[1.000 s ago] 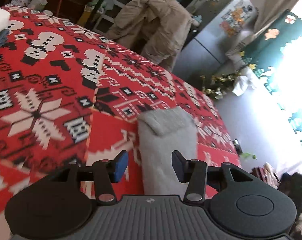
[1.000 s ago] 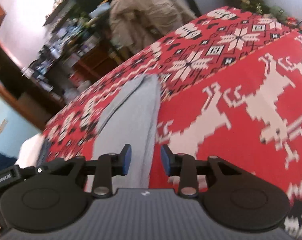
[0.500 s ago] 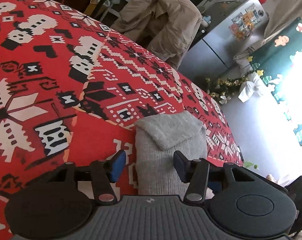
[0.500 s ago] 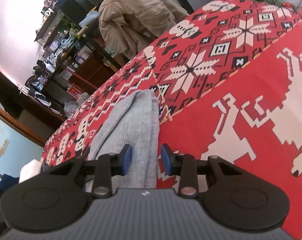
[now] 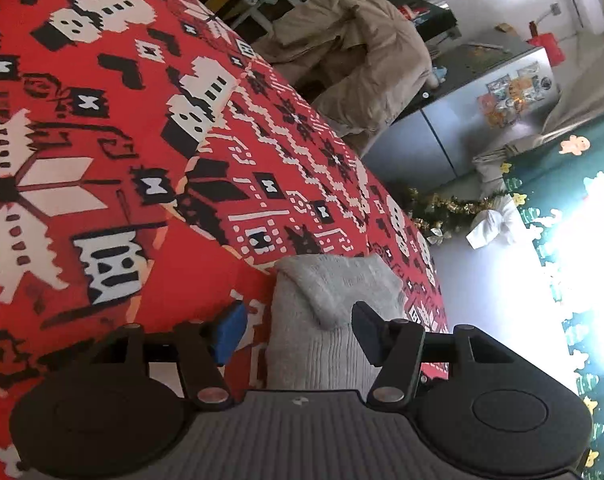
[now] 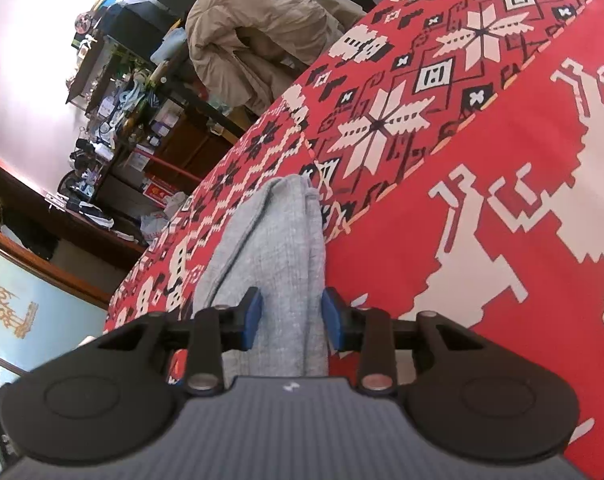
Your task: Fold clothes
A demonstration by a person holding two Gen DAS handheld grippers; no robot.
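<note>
Grey garment folded narrow, more folds likely ahead

We hold the left gripper (image 5: 298, 330) and right gripper (image 6: 290, 318) parted astride the grey garment (image 5: 333, 292), gripping nothing (left jaws just widened).

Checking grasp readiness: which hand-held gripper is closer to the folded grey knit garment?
Neither clearly. Left hand-held gripper straddles the folded grey knit garment, jaws just opening; right hand-held gripper straddles its other end.

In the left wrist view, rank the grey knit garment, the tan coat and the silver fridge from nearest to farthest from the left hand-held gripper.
1. Grey knit garment: on the red cloth, between the fingers of the open left hand-held gripper.
2. Tan coat: beyond the table's far edge, upper centre.
3. Silver fridge: behind the coat, upper right.
</note>
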